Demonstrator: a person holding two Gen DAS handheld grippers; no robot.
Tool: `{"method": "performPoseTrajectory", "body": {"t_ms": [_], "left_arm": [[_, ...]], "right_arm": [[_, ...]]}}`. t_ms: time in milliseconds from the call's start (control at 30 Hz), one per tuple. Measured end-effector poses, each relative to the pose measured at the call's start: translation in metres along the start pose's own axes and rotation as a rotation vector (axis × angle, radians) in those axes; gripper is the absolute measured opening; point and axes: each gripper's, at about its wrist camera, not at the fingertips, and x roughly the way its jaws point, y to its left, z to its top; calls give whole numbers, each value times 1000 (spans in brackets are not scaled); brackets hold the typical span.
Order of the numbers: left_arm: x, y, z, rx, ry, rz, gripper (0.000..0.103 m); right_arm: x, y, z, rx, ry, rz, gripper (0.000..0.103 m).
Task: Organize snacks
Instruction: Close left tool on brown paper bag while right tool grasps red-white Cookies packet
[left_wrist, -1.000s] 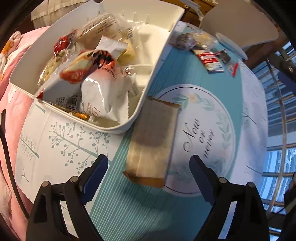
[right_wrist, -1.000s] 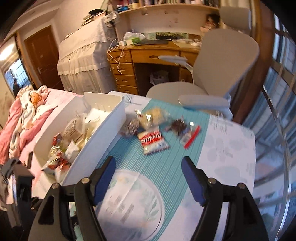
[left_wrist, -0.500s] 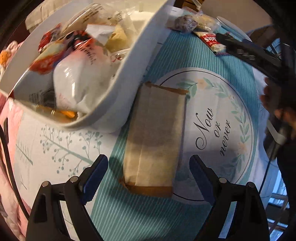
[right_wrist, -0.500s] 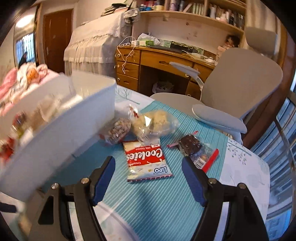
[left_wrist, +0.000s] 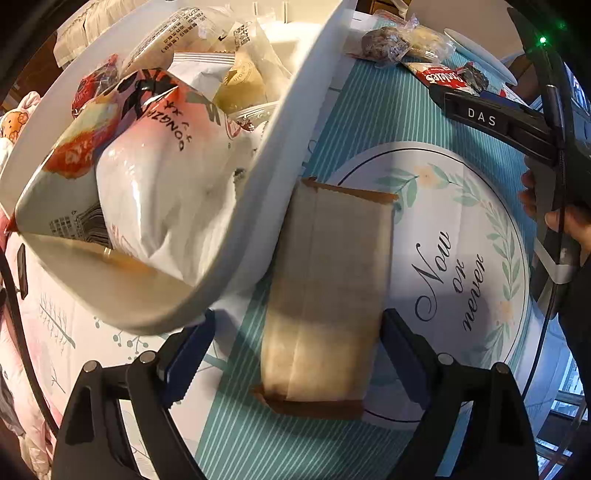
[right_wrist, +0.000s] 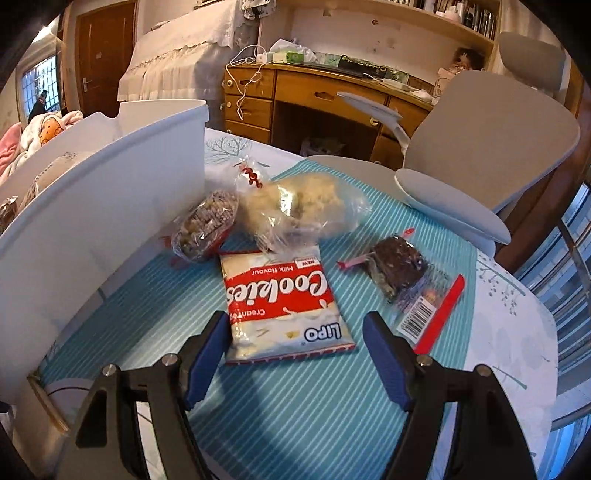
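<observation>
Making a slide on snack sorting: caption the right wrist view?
Open right claw hovers over the Lipo cookies packet beside the white bin.

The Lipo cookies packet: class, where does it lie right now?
In the right wrist view, the Lipo cookies packet lies flat on the striped tablecloth, just ahead of the open right claw, below the clear bag.

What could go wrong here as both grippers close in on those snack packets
The left gripper straddles the brown packet, but its left finger sits right by the white bin, so it may bump or shove the bin. The right gripper, open around the cookies pack, could crush the cookies if it squeezes hard. Both packets lie flat on the tablecloth, so fingers might pinch fabric too.
</observation>
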Motion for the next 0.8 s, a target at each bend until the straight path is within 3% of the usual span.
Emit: {"method": "performPoseTrajectory", "body": {"t_ms": [133, 200, 267, 500, 800], "left_arm": [[-6, -5, 1, 18, -31, -1, 70], [-8, -7, 4, 15, -29, -1, 67], [-10, -9, 5, 22, -33, -6, 59], [-17, -7, 6, 36, -32, -27, 57], [-31, 10, -28, 36, -19, -35, 56]], "right_arm": [[0, 2, 1, -7, -1, 3, 73], [0, 3, 2, -12, -2, 26, 65], [-2, 6, 2, -12, -3, 17, 64], [-7, 9, 1, 13, 62, 32, 63], [-38, 20, -28, 23, 142, 37, 61]]}}
